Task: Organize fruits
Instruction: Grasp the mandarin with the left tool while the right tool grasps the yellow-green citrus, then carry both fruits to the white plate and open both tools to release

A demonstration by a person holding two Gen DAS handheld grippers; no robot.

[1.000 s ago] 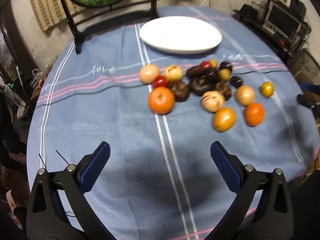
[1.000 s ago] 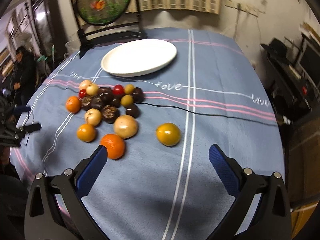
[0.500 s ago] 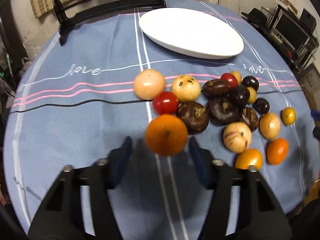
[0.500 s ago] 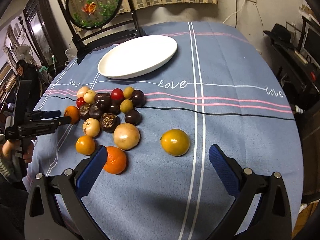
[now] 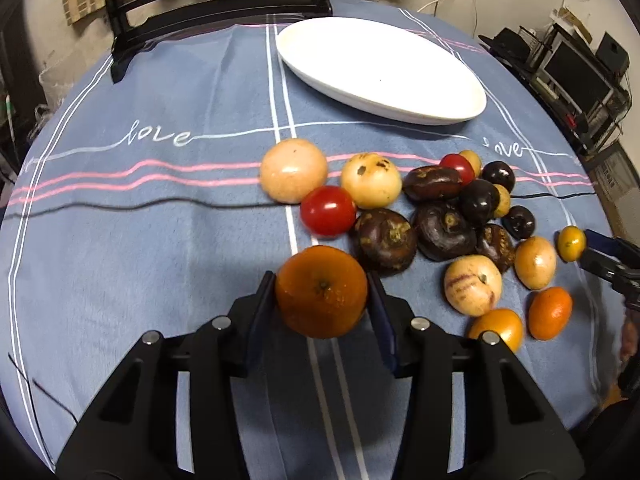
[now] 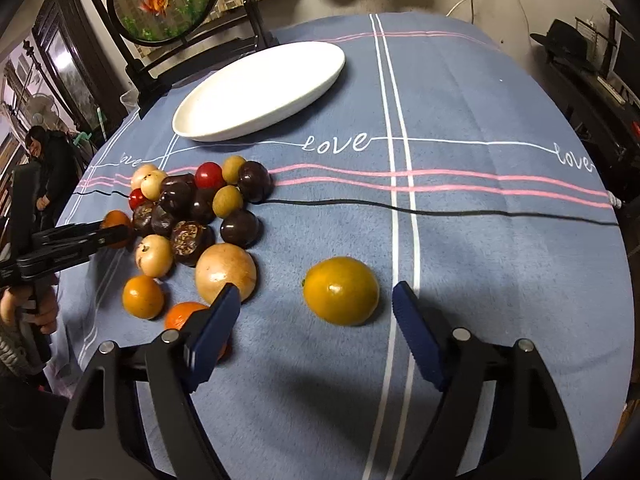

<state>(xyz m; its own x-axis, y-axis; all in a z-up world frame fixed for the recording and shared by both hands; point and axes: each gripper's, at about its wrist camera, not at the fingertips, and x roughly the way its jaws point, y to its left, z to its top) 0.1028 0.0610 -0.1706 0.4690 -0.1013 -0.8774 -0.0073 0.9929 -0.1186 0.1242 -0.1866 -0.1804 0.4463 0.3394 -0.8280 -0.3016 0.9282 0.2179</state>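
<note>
Judging by the bare white plate (image 5: 380, 68), the sorting has scarcely begun; nothing lies on its smooth, shallow oval, and every fruit sits on the soft blue cloth of the counter (image 5: 140, 240), clustered near the pink stripes; the whole heap is left to move. The left tongs (image 5: 322, 296) are closing on a mandarin (image 5: 322, 292), its dimpled orange skin between the blue pads, which appear to touch both flanks; it looks gripped, at the near edge of the cluster, beside a glossy red tomato (image 5: 328, 210). The right tongs (image 6: 316, 312) are narrowing around a smooth yellow-orange citrus (image 6: 340, 290) that lies apart from the heap; the ribbed pads stand clear of it on either side, so it is between them but not yet held. Among the rest: wrinkled, dark purple passion fruits (image 5: 384, 240) with scabby crowns; a pale, waxy round fruit (image 5: 294, 170); a cream one streaked with purple (image 5: 472, 286); small firm olive-yellow balls (image 6: 227, 201); all roundish, so liable to roll on the plate's gentle slope.
</note>
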